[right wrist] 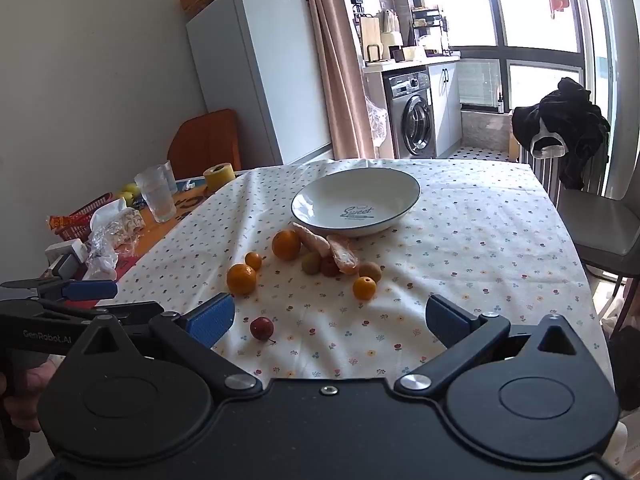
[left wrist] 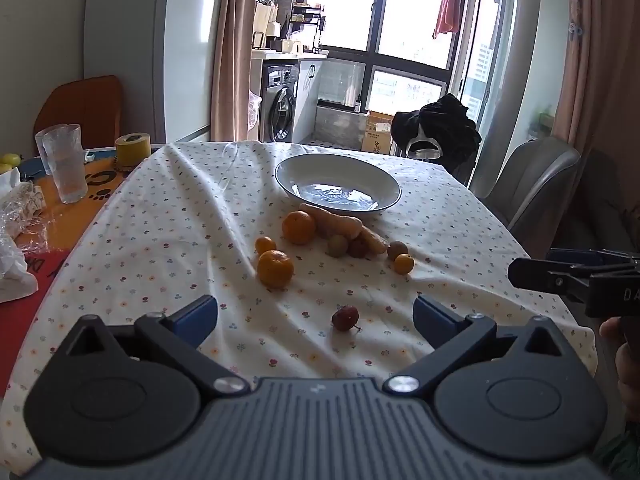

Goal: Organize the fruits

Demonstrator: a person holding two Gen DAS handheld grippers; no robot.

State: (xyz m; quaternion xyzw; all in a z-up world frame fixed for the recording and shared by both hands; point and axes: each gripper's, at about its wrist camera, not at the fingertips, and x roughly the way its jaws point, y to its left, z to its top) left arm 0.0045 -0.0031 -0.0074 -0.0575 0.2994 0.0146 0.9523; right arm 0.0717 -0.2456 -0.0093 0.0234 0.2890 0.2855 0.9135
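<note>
A white plate (left wrist: pixel 304 168) (right wrist: pixel 320 200) with a dark rim stands empty on the floral tablecloth. Just in front of it lie two carrots (left wrist: pixel 334 220) (right wrist: pixel 312 238), several oranges (left wrist: pixel 275 269) (right wrist: pixel 241 279) of different sizes and a few small green and red fruits (left wrist: pixel 337 245) (right wrist: pixel 311 263). Nearer me, apart from the heap, lies a small red fruit (left wrist: pixel 345 317) (right wrist: pixel 261 328). My left gripper (left wrist: pixel 316 312) is open with the red fruit lying between and just beyond its blue pads. My right gripper (right wrist: pixel 330 318) is open, nothing between its fingers, the red fruit near its left pad.
At the table's left are two glasses (left wrist: pixel 66 168) (right wrist: pixel 156 196), a yellow tape roll (left wrist: pixel 133 148) (right wrist: pixel 219 175), crumpled wrappers (left wrist: pixel 16 208) (right wrist: pixel 116 228) and a red basket (right wrist: pixel 80 220). A grey chair (left wrist: pixel 536 184) (right wrist: pixel 600 232) stands at the right. Each view shows the other gripper at its edge.
</note>
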